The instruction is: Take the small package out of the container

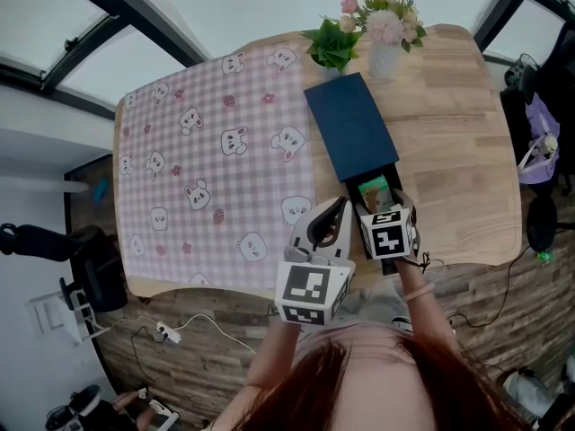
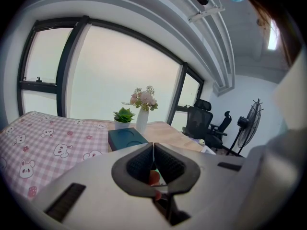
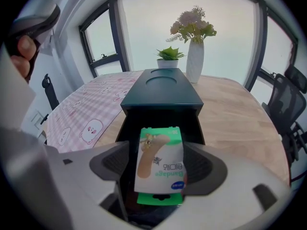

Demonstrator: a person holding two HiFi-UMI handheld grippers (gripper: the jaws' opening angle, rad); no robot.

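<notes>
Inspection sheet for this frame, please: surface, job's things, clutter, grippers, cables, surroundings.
Surface: wooden table, pink bunny-print cloth over its left part.
Job's things: dark container, its near end open; small package in the opening.
Clutter: potted plant and vase of flowers at the far edge.
Grippers: right hand-held gripper open, package between its jaws; left hand-held gripper shut.
Cables: cables and a power strip on the floor.
Surroundings: windows, office chairs, fan.

Can't tell what the small orange bit (image 2: 154,177) behind the left gripper (image 2: 153,147) tips is. Can't see inside the drawer (image 3: 160,120), too dark. In head view, can't see the packet (image 1: 375,189) near end, hidden behind the right gripper (image 1: 384,208).
</notes>
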